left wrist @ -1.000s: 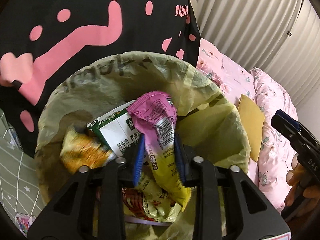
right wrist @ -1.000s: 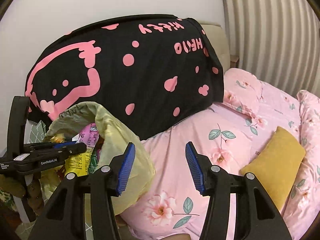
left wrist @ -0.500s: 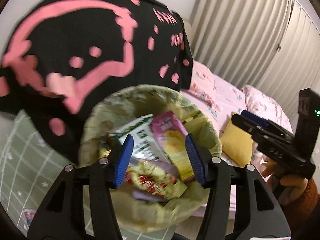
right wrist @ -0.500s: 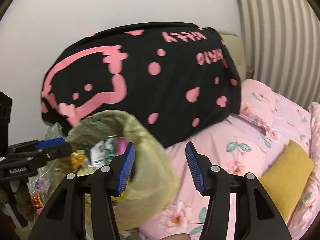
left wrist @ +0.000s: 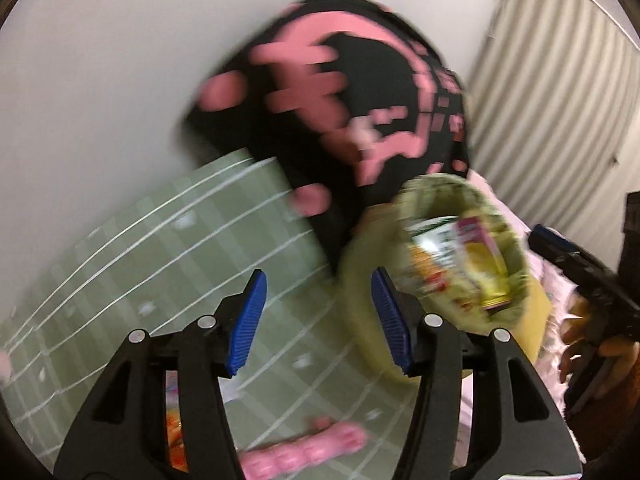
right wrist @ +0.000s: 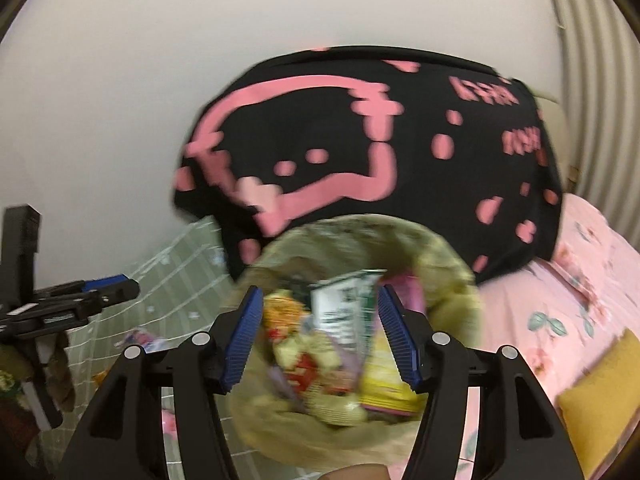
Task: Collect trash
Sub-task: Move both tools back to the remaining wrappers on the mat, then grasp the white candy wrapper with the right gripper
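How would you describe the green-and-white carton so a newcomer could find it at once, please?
Start at the black blanket with pink markings. Below it stands a bin lined with a yellowish bag and full of wrappers. The carton stands tallest there, the only white, boxy piece among crumpled yellow and pink packets.

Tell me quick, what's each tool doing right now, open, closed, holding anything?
Left tool: open, holding nothing, jaws just opened.
Right tool: open, holding nothing, jaws just widened over the trash bag.
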`<state>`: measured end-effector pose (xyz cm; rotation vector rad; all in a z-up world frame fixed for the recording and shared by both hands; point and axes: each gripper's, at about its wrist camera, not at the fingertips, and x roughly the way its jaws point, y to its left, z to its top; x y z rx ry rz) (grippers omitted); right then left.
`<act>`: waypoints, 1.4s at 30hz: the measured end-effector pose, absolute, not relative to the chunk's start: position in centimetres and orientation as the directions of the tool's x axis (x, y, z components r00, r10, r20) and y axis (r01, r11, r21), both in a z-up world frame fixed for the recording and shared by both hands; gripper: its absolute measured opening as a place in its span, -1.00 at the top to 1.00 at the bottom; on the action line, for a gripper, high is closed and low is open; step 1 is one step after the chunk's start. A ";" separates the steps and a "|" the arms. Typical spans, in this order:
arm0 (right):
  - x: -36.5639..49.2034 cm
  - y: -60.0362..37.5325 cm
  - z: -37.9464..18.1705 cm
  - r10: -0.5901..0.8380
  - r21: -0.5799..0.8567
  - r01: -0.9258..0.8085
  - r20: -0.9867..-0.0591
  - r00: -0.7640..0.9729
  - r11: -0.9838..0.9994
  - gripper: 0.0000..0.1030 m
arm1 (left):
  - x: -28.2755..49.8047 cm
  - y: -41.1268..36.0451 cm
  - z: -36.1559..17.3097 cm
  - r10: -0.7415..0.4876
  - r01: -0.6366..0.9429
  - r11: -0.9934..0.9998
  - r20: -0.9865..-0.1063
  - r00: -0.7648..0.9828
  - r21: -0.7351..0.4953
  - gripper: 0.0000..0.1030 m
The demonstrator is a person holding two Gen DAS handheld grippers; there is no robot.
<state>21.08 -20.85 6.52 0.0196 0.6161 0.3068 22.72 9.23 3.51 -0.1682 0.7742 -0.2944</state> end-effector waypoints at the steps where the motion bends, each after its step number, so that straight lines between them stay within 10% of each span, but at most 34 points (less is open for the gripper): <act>1: 21.0 -20.1 6.5 0.301 0.103 -0.296 -0.564 0.769 0.949 -0.09 | 22.4 10.6 3.1 -0.305 0.170 0.950 -0.667 0.680 -0.261 -0.01; 13: 21.2 -9.8 2.4 0.422 0.093 -0.495 -0.670 0.611 0.864 -0.09 | 17.0 23.0 -3.9 -0.132 -0.154 0.942 -0.752 0.646 -0.298 -0.01; 36: 26.2 6.6 -9.1 0.445 0.137 -0.729 -0.860 0.248 0.671 -0.08 | 10.4 25.9 -4.6 -0.094 -0.179 0.943 -0.743 0.662 -0.279 -0.01; 42: 27.0 7.2 -9.8 0.401 0.117 -0.723 -0.885 0.235 0.681 0.53 | 11.4 25.2 -5.7 -0.178 -0.098 0.944 -0.738 0.651 -0.314 -0.02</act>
